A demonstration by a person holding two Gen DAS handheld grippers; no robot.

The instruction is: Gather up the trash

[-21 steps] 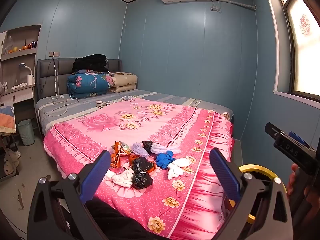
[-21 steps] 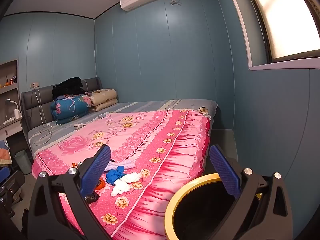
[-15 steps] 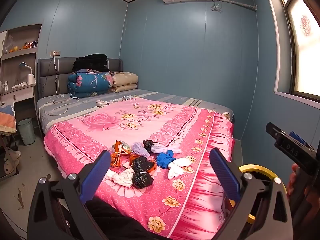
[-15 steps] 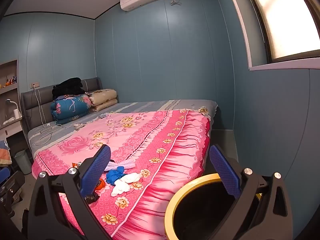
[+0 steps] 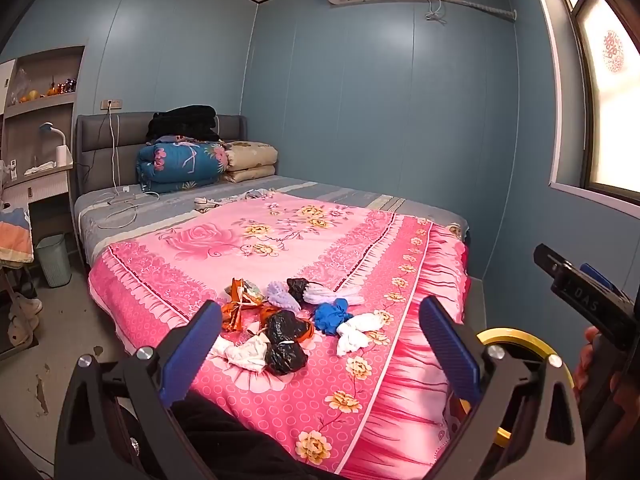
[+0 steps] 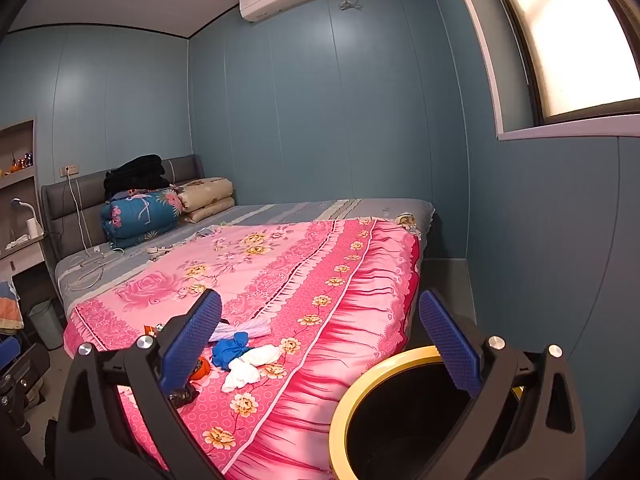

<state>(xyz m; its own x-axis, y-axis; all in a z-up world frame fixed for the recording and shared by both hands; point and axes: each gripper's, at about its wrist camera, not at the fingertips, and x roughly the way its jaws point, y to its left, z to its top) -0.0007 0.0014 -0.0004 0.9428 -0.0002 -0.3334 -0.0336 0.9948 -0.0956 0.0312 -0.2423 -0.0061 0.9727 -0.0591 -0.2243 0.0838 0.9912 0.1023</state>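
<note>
Reaching for the trash pile on the bed, keep both claws, left and right, wide and empty, take 1 wad at a time, then carry it to the bin.

crumpled trash lies heaped near the foot edge of the pink bedspread: black bags, white and blue wads, orange wrappers. a gold-rimmed bin stands open beside the bed's corner.
</note>
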